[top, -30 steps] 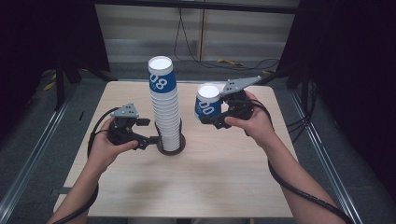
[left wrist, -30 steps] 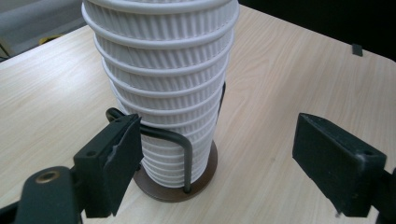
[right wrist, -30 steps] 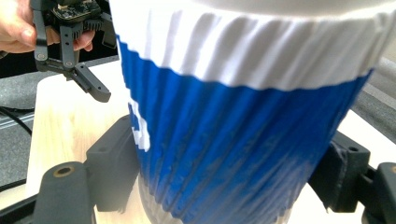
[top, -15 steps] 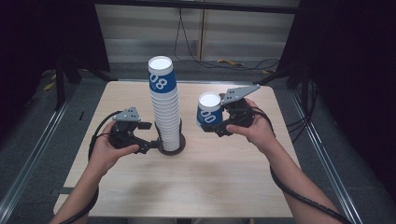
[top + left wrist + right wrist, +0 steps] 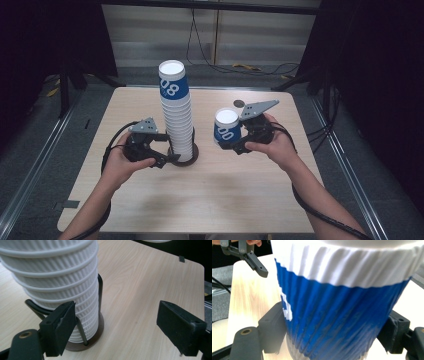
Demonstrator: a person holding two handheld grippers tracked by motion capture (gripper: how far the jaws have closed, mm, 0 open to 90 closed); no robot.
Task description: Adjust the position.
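The right gripper is clamped on a single blue cup, upright and close above the table, presumably to set it down apart. Just left of it stands the cup stack in its holder. The left gripper, jaws wide and gripping nothing, flanks the stack's foot, likely to steady it.

table: light wood | on it: cup holder base; dark disc
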